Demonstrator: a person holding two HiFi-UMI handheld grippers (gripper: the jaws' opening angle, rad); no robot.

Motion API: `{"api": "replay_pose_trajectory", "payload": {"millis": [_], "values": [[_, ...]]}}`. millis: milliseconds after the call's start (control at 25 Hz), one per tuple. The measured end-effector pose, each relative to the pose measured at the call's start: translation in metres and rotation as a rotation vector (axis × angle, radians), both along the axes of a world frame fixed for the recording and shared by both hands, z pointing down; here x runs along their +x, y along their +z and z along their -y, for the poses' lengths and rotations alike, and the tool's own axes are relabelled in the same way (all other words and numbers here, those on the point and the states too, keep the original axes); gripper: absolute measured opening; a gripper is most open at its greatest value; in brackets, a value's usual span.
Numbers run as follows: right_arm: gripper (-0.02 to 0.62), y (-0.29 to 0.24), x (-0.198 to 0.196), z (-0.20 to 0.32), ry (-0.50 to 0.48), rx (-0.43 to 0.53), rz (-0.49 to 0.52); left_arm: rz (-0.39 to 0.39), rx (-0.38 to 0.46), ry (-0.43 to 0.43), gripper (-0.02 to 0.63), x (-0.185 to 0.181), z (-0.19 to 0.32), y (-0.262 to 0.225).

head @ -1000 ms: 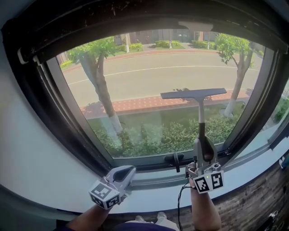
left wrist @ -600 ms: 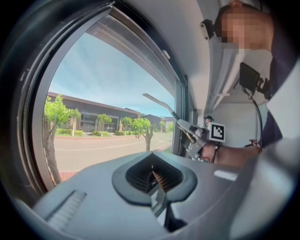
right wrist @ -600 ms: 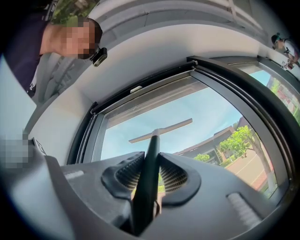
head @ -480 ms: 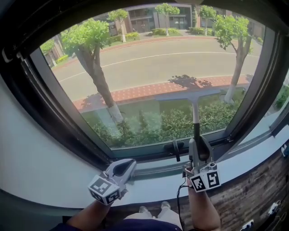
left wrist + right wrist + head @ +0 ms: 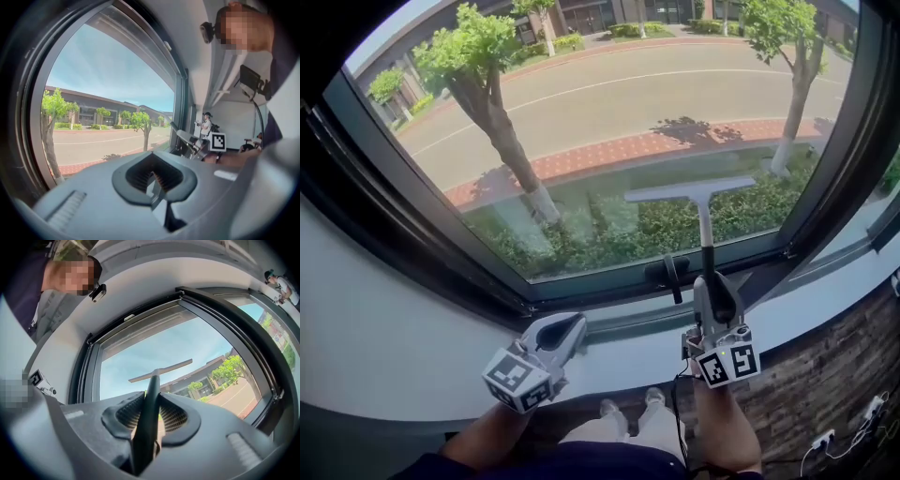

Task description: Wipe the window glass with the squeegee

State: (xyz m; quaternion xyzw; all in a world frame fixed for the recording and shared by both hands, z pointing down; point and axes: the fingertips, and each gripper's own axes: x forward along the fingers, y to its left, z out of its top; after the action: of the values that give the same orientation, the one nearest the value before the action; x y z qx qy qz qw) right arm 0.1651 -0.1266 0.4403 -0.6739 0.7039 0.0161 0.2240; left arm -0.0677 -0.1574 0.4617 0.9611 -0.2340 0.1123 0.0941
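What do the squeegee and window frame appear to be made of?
Squeegee: pale, smooth shaft and crossbar, probably plastic or metal; dark lower grip, perhaps rubber. Window frame: dark, matte, uniform, likely painted metal, though plastic is possible.

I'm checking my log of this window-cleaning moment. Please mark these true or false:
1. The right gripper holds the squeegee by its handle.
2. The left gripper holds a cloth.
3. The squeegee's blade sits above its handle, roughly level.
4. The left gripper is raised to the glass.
1. True. The right gripper is shut on the handle of the squeegee.
2. False. The left gripper has its fingers together with nothing between them.
3. True. The blade lies roughly level in front of the glass, and the handle runs down from it to the gripper.
4. False. It sits low by the sill, below the window frame.
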Motion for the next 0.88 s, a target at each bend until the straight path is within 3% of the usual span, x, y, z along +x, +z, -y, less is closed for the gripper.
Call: {"api": "replay_pose_trajectory", "payload": {"millis": [880], "values": [[0.101,0.119,-0.005,-0.018,-0.018,-0.248,0.06,0.056,-0.083,0.009,0.003,0.0,-0.013,0.039]]}}
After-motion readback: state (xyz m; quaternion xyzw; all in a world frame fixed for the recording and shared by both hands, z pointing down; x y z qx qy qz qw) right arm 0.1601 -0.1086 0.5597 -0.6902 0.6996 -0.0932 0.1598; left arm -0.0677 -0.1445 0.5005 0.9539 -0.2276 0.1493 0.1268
